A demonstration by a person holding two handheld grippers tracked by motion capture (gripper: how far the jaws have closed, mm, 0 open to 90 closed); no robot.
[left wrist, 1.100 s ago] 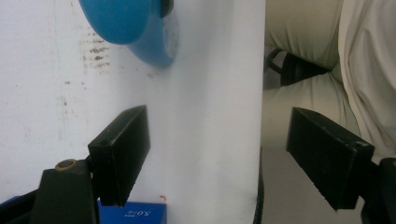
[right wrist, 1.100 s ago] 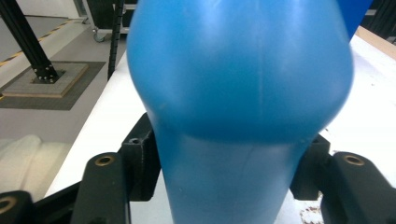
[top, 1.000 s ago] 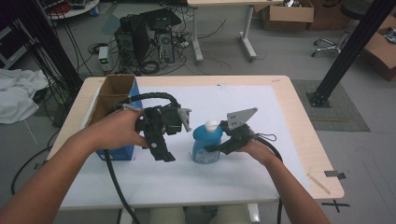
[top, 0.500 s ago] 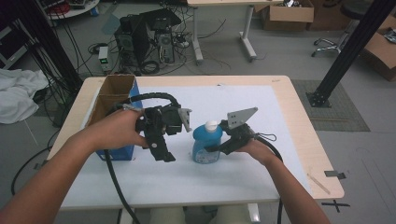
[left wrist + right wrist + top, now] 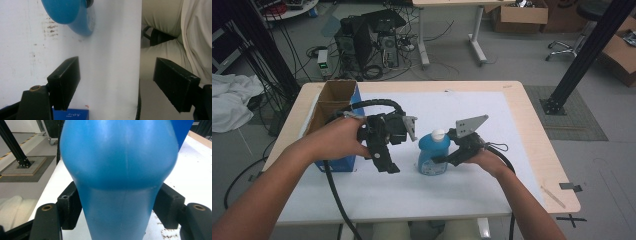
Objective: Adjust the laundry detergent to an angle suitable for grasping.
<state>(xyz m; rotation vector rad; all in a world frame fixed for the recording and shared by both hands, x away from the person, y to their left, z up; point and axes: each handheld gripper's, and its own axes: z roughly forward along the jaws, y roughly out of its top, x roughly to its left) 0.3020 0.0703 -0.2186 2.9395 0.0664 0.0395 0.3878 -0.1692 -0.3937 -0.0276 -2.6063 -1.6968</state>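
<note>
A blue bottle [image 5: 432, 156] with a white cap stands upright on the white table cover [image 5: 437, 200]. My right gripper [image 5: 444, 159] comes at it from the right and is shut on its lower body. In the right gripper view the bottle [image 5: 120, 167] sits with its narrow waist squeezed between both jaws of that gripper [image 5: 117, 206]. My left gripper [image 5: 385, 160] hangs just left of the bottle, tilted downward, apart from it. In the left gripper view its jaws [image 5: 117, 68] stand wide open with nothing between them, and the bottle's base [image 5: 71, 15] is at the top.
An open cardboard box [image 5: 334, 107] with blue sides stands at the table's left, right behind my left hand; its blue corner [image 5: 71, 115] lies under the left jaw. The table's front edge [image 5: 139, 50] and the person's legs are close. Black cables trail from both grippers.
</note>
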